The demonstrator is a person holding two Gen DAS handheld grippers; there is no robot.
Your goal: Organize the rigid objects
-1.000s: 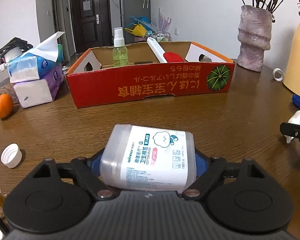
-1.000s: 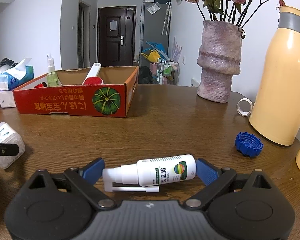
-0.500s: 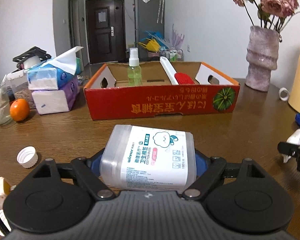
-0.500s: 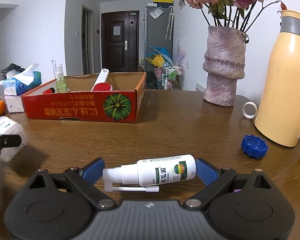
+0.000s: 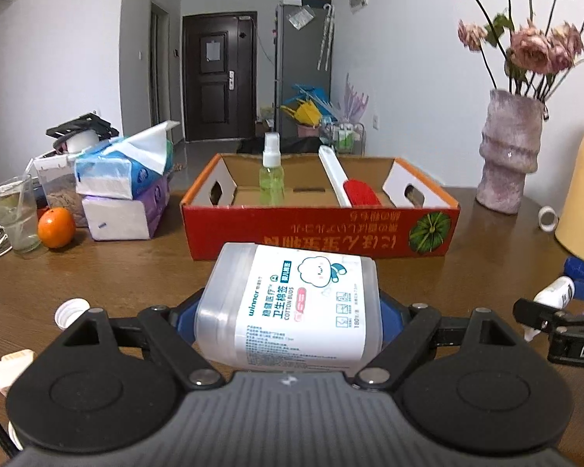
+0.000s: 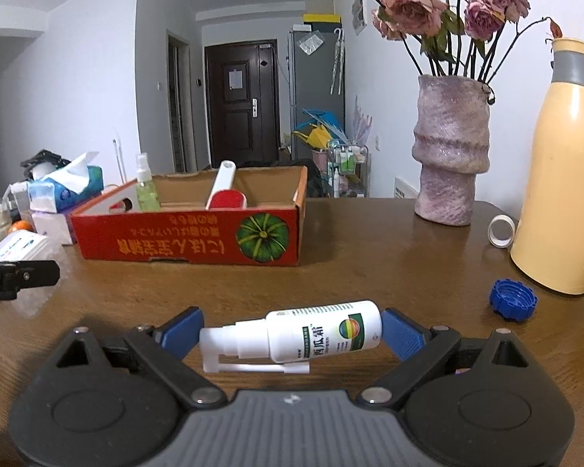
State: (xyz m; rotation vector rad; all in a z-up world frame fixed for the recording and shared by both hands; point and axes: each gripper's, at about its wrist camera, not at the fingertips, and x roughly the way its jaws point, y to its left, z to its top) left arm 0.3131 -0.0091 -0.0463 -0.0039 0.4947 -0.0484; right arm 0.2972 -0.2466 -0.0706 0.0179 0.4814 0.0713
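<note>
- Left claw (image 5: 290,313) clamped a clear cotton-bud box (image 5: 292,307) by its two ends, blue pads pressed on both; jaws stood wide because the box is wide. Box was nearer than the red carton, held clear above the table (image 5: 116,272).
- Right claw (image 6: 292,332) gripped a white spray bottle (image 6: 299,334) lying sideways, nozzle end on the left pad, base on the right pad. Bottle was nearer than the red carton and to its right, off the table.
- White bottle cap (image 5: 71,308) lay on the table nearer than the carton, to its left.
- Blue cap (image 6: 513,299) lay on the table right of the carton, near the yellow thermos (image 6: 560,179).
- Red carton (image 5: 319,229) sat open on the table, pumpkin print on its front wall.
- Inside the carton: green spray bottle (image 5: 271,177) upright toward the left; white-handled red brush (image 5: 350,185) leaning toward the right.
- Left of the carton: stacked tissue packs (image 5: 124,190), an orange (image 5: 56,227), a glass (image 5: 15,214).
- Right of the carton: tape roll (image 6: 501,230) just beside the thermos, purple vase (image 6: 449,151) with dried roses, a bit farther back.
- Behind the carton, off the table: dark door (image 5: 219,78), blurry clutter by the wall.
</note>
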